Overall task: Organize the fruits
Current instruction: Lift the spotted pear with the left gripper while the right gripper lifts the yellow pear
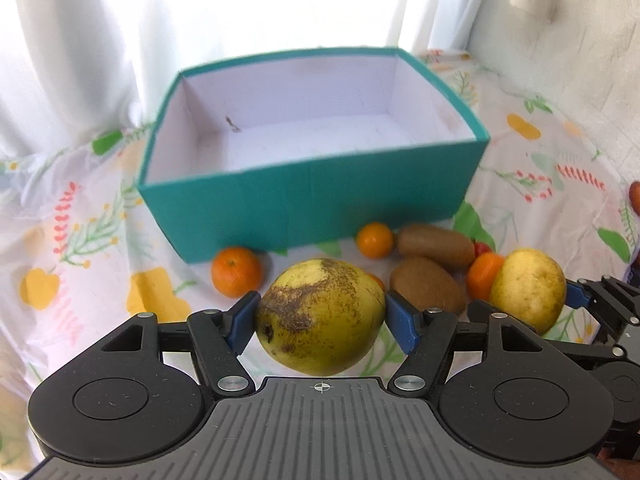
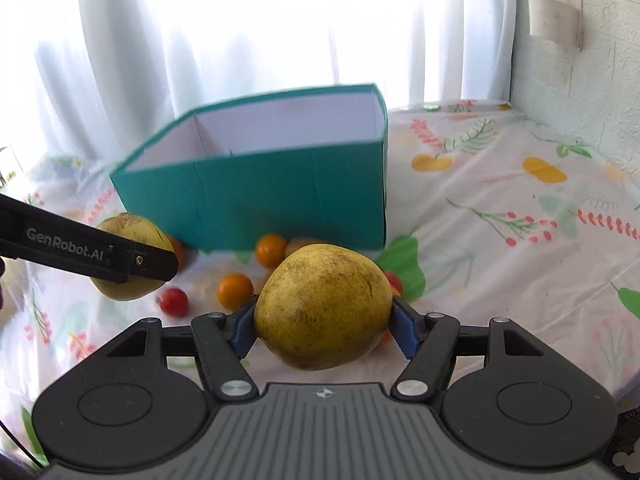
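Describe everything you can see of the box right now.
The box is a teal, open-topped rectangle that looks like cardboard, with plain white inner walls and floor. It holds no fruit; a small dark mark shows on one inner wall. It sits upright on the flowered cloth, with oranges and kiwis lying just in front of it.

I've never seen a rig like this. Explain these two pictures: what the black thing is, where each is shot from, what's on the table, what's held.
The black parts are hand-held grippers, one per hand, each with a camera looking along its jaws. One picture is from the left gripper, which clamps a russet-marked pear. The other is from the right gripper, which clamps a second pear. Each view also shows the other gripper's pear at its edge. On the flowered tablecloth stand a teal box with nothing in it, small oranges, two kiwis and a small red fruit.
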The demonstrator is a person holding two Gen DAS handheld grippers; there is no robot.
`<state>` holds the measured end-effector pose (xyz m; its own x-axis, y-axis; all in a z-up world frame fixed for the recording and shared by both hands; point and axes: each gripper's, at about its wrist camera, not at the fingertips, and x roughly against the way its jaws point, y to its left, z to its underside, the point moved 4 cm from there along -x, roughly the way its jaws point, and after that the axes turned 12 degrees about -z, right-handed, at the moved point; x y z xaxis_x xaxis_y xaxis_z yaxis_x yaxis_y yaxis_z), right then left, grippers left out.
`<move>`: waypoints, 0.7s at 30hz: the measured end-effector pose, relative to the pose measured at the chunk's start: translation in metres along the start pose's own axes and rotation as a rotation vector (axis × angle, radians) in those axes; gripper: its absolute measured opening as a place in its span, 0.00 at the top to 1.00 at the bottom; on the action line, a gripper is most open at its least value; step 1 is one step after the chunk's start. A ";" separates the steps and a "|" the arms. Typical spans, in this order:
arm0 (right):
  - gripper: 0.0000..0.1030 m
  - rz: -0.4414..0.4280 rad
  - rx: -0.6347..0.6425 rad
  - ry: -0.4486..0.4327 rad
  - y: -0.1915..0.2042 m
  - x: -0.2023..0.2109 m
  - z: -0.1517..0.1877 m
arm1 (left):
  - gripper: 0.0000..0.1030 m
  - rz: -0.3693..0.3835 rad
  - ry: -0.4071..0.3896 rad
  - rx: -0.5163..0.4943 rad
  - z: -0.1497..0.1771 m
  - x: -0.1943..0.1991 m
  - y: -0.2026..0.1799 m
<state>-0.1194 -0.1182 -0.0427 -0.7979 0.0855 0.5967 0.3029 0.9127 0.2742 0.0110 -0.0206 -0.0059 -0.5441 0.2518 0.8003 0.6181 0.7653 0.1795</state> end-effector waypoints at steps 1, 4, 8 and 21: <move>0.35 -0.004 0.002 -0.014 0.001 0.002 -0.004 | 0.30 -0.009 -0.007 0.003 -0.003 0.002 0.002; 0.35 -0.012 0.015 -0.059 0.005 0.008 -0.018 | 0.30 -0.044 -0.039 0.018 -0.016 0.011 0.009; 0.35 -0.029 0.038 -0.128 0.011 0.014 -0.045 | 0.30 -0.081 -0.084 0.042 -0.034 0.025 0.018; 0.35 -0.009 0.127 -0.319 0.024 0.014 -0.132 | 0.30 -0.225 -0.219 0.106 -0.098 0.050 0.043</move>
<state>-0.0547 -0.1479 0.0722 -0.9291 0.1794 0.3234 0.2438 0.9547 0.1705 0.0655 -0.0330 0.0978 -0.7764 0.1818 0.6035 0.4123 0.8707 0.2681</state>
